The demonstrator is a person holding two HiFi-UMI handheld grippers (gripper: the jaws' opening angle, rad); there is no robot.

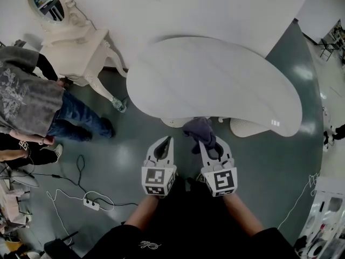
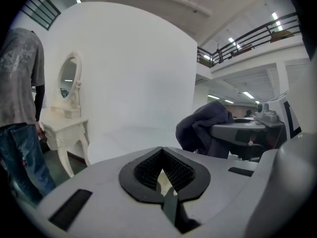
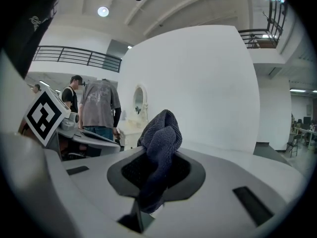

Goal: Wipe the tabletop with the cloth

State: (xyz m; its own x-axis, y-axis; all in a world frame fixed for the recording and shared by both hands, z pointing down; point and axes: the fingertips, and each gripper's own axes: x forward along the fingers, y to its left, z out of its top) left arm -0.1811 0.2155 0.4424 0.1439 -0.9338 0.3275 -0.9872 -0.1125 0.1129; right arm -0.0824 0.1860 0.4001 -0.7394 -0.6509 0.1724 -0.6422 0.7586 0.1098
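A dark blue-grey cloth [image 1: 198,129] hangs bunched from my right gripper [image 1: 207,144], which is shut on it just in front of the near edge of the white curved tabletop [image 1: 215,80]. In the right gripper view the cloth [image 3: 161,138] stands up in a folded lump between the jaws of the right gripper [image 3: 156,170], with the tabletop [image 3: 223,150] beyond. My left gripper [image 1: 165,143] is beside it on the left, shut and empty. In the left gripper view its own jaws [image 2: 161,152] meet at the tip, and the cloth [image 2: 203,125] shows at the right.
A white dressing table with an oval mirror [image 1: 70,42] stands at the back left. A person in a grey top and jeans [image 1: 32,101] is next to it. A power strip with cables [image 1: 89,203] lies on the dark floor at the left. The table's white base [image 1: 248,127] shows under its edge.
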